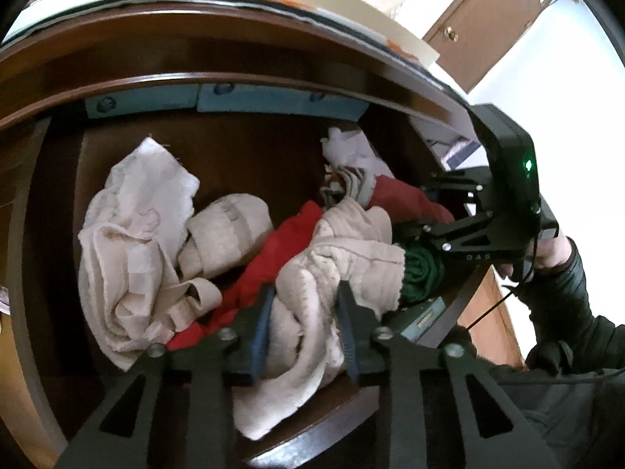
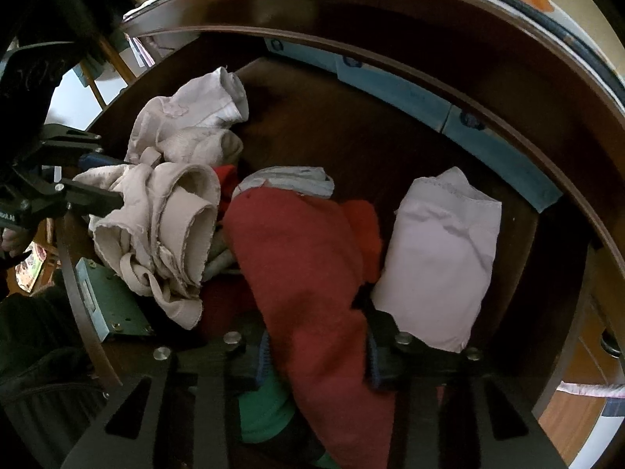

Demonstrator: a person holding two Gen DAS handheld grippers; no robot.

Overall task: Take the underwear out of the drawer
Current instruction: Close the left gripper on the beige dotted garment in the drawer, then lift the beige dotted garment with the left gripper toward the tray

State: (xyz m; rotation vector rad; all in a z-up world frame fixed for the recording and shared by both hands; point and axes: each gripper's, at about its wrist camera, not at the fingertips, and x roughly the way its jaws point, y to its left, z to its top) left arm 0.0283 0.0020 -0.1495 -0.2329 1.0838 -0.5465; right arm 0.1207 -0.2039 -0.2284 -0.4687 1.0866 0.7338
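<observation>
Right now both grippers reach down into the open dark wooden drawer, which holds a loose heap of underwear. The left gripper has its jaws drawn close on a crumpled beige ribbed cotton garment at the front of the drawer; the blue pads press the fabric from both sides. From the right wrist view the same gripper comes in from the left, its tips buried in the beige bundle. The right gripper has its jaws partly closed around a dark red knit garment, which fills the gap between them and drapes over a green fabric piece below. Just beside the red one lies a folded pale lilac cloth on the drawer floor. Further back, light blue flat boxes line the rear wall. A black-sleeved hand grips the right gripper's handle.
</observation>
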